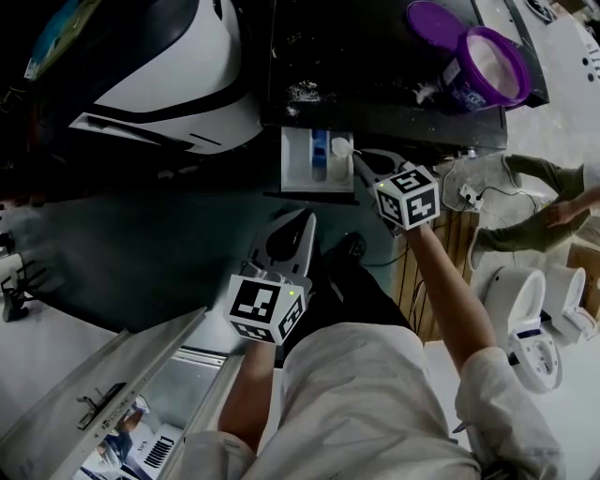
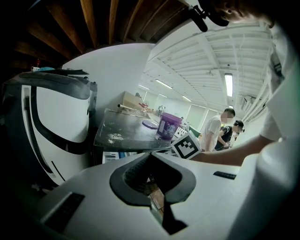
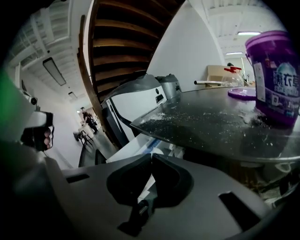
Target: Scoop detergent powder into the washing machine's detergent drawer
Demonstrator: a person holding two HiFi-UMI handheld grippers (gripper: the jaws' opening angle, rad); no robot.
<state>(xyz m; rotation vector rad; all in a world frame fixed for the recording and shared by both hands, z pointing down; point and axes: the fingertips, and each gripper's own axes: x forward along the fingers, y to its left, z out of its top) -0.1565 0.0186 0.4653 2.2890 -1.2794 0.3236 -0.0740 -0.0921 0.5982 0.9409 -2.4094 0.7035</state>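
The white detergent drawer (image 1: 298,155) stands pulled out from the dark washing machine top (image 1: 375,84). My right gripper (image 1: 354,157) is at the drawer's right edge, shut on a small white scoop (image 1: 340,147) held over it. In the right gripper view the jaws (image 3: 151,158) pinch the scoop's thin handle, with the drawer (image 3: 136,151) just beyond. An open purple detergent tub (image 1: 492,70) (image 3: 276,75) sits on the machine top, its lid (image 1: 431,19) beside it. My left gripper (image 1: 305,225) hangs below the drawer, shut and holding nothing (image 2: 150,155).
Spilled powder (image 1: 302,91) speckles the machine top. A white and black machine (image 1: 178,66) stands to the left. An open metal drawer (image 1: 141,375) is at lower left. A crouching person (image 1: 534,202) and white appliances (image 1: 525,309) are on the right.
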